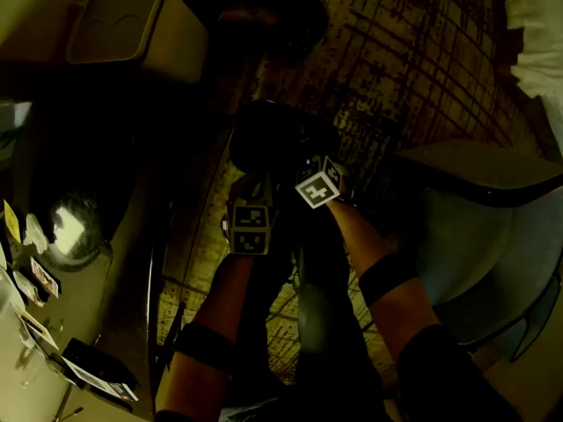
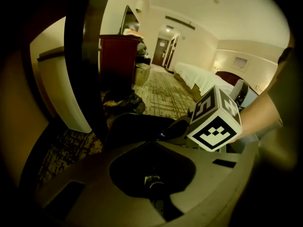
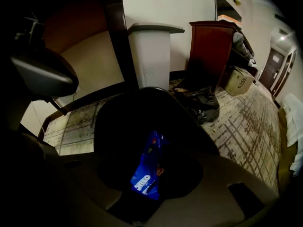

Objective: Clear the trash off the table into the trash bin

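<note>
Dark forearm bands [image 1: 207,345]; left tongs [image 2: 154,183], right tongs [image 3: 144,195], each with black-and-white marker cube [image 1: 249,227].

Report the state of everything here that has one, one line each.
Trash bin, upright, top open.
Left tongs, shut, nothing between them.
Right tongs, apart, blue wrapper between them.
Blue wrapper, at the right tongs, above the trash bin's mouth.
</note>
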